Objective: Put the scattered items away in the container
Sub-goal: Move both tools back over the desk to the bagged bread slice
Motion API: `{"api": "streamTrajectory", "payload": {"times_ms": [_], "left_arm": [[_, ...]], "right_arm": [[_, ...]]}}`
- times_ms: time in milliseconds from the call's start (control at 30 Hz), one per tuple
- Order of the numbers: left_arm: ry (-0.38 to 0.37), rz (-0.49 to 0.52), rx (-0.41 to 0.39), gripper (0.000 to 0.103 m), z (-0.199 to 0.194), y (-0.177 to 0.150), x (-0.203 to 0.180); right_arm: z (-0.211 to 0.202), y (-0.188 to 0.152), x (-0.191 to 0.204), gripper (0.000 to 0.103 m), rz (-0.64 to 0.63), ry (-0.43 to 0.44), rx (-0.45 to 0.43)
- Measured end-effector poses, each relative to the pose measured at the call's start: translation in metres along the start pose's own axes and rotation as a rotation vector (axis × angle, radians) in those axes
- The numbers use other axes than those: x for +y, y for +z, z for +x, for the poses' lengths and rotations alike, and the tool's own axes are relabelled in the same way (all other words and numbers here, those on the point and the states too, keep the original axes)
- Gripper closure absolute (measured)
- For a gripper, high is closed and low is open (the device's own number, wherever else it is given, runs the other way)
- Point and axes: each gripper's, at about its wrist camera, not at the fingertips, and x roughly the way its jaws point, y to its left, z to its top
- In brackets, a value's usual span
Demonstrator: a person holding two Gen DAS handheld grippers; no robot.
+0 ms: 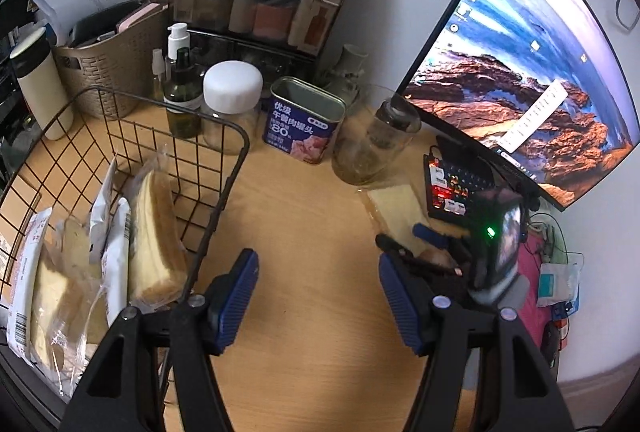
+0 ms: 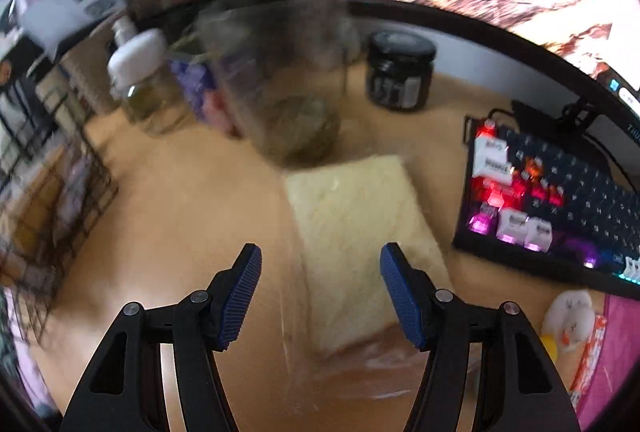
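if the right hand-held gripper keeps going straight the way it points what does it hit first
Most likely the bagged bread slice lying on the desk: it sits directly ahead between the open right hand-held gripper fingers. Depth is blurred, so the gap is unclear.

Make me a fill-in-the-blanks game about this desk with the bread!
1. The wire basket already holds bags of ____.
2. The loose bread slice lies between the glass jar and the ____.
3. The right gripper has its jaws ____.
4. The lid on the jar beside the blue tin is ____.

Missing words: bread; keyboard; open; white
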Motion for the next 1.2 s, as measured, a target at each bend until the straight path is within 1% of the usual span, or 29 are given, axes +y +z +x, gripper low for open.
{"api": "streamTrajectory", "payload": {"times_ms": [67, 133, 267, 400, 467, 533, 667, 700, 733, 800, 867, 933, 1067, 1133, 1200], "left_arm": [[-0.002, 0.0, -0.01, 0.034, -0.004, -0.001, 0.0], [-0.001, 0.0, -0.017, 0.034, -0.008, -0.003, 0.0], [-0.01, 0.012, -0.003, 0.034, -0.012, -0.011, -0.006], [-0.02, 0.044, 0.022, 0.034, -0.011, -0.022, -0.02], [-0.021, 0.062, 0.047, 0.034, -0.007, -0.03, -0.03], [-0.024, 0.081, 0.07, 0.034, -0.003, -0.039, -0.04], [-0.032, 0.141, 0.135, 0.034, 0.015, -0.062, -0.072], [-0.032, 0.156, 0.151, 0.034, 0.022, -0.069, -0.082], [-0.034, 0.168, 0.164, 0.034, 0.028, -0.074, -0.089], [-0.029, 0.192, 0.192, 0.034, 0.045, -0.086, -0.105], [-0.016, 0.201, 0.215, 0.034, 0.063, -0.095, -0.117], [0.006, 0.203, 0.232, 0.034, 0.077, -0.099, -0.123], [0.023, 0.216, 0.281, 0.034, 0.104, -0.107, -0.134], [0.043, 0.232, 0.269, 0.034, 0.109, -0.108, -0.138], [0.065, 0.264, 0.252, 0.03, 0.112, -0.107, -0.144]], "right_arm": [[-0.009, -0.01, 0.003, 0.04, 0.021, 0.042, 0.022], [-0.019, -0.022, 0.008, 0.04, 0.021, 0.06, 0.053], [-0.044, -0.058, 0.022, 0.04, 0.026, 0.108, 0.117], [-0.069, -0.091, 0.033, 0.04, 0.047, 0.181, 0.15], [-0.085, -0.105, 0.033, 0.04, 0.085, 0.206, 0.138], [-0.105, -0.113, 0.029, 0.04, 0.096, 0.176, 0.095], [-0.152, -0.125, 0.003, 0.04, 0.136, 0.022, -0.023], [-0.16, -0.128, -0.005, 0.04, 0.153, 0.005, -0.04], [-0.169, -0.134, -0.016, 0.04, 0.177, -0.002, -0.06], [-0.177, -0.14, -0.03, 0.04, 0.205, -0.015, -0.066], [-0.181, -0.15, -0.043, 0.04, 0.221, -0.026, -0.06], [-0.184, -0.158, -0.052, 0.04, 0.233, -0.024, -0.05], [-0.188, -0.173, -0.069, 0.04, 0.253, -0.017, -0.041], [-0.188, -0.177, -0.076, 0.04, 0.266, -0.017, -0.045], [-0.186, -0.177, -0.082, 0.04, 0.28, -0.017, -0.047]]}}
